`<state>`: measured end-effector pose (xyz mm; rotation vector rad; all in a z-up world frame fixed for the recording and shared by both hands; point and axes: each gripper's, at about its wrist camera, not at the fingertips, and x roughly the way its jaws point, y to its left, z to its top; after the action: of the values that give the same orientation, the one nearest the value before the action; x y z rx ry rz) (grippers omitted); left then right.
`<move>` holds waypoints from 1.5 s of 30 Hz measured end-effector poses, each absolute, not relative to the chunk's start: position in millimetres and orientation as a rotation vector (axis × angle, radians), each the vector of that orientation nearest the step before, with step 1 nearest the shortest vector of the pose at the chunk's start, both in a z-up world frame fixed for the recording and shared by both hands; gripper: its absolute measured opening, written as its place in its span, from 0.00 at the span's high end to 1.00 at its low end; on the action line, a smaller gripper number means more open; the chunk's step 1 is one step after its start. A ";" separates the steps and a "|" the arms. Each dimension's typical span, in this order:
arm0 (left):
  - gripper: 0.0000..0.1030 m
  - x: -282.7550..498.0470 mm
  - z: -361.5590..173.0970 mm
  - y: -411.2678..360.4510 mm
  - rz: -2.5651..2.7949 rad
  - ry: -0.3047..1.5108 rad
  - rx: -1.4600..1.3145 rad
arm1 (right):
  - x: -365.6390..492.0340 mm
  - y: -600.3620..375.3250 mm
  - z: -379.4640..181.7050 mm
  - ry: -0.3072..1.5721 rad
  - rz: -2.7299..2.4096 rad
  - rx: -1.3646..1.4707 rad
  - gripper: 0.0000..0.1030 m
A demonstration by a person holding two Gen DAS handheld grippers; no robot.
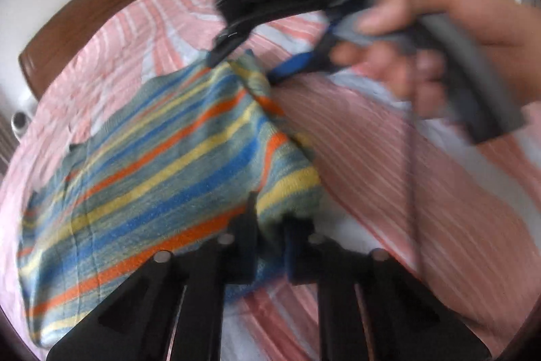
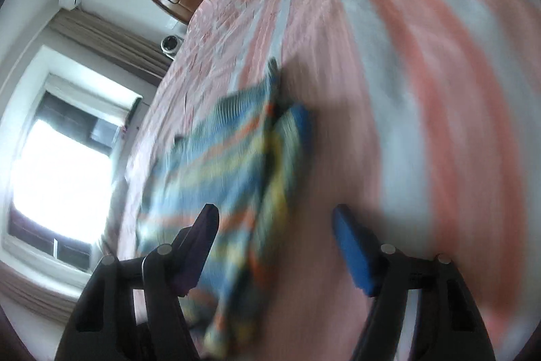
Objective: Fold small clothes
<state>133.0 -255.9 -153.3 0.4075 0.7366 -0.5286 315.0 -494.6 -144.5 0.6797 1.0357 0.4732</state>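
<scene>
Left gripper: pinching the near edge of the striped knit garment, jaws nearly together; cloth bunching between the pads
Right gripper: standing about half open over the garment's folded edge; pads pressing on nothing; seen from the left wrist view reaching toward the far corner; blurring too much to tell contact there
Garment: lying on the pink striped bedsheet, spreading away to the left of the left gripper, one side doubling over
Handling: judging soft, light, limp, likely sagging and stretching; taking hold at corners or hem, not mid-panel
</scene>
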 end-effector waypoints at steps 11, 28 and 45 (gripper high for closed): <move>0.94 123.7 -100.8 -104.3 -0.454 0.749 -0.099 | 334.9 -383.4 -71.6 0.978 0.613 0.538 0.93; 0.35 112.1 -120.3 66.9 -0.086 0.843 -0.281 | 358.6 -120.0 -125.7 1.082 0.774 0.570 0.56; 0.34 141.6 -124.2 89.5 0.087 0.925 -0.206 | 172.3 -205.4 -126.1 0.985 0.640 -0.036 0.59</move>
<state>141.6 89.5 -124.2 -0.2062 0.9248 0.0872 172.3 -205.4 -126.1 -0.0365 0.9847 0.6395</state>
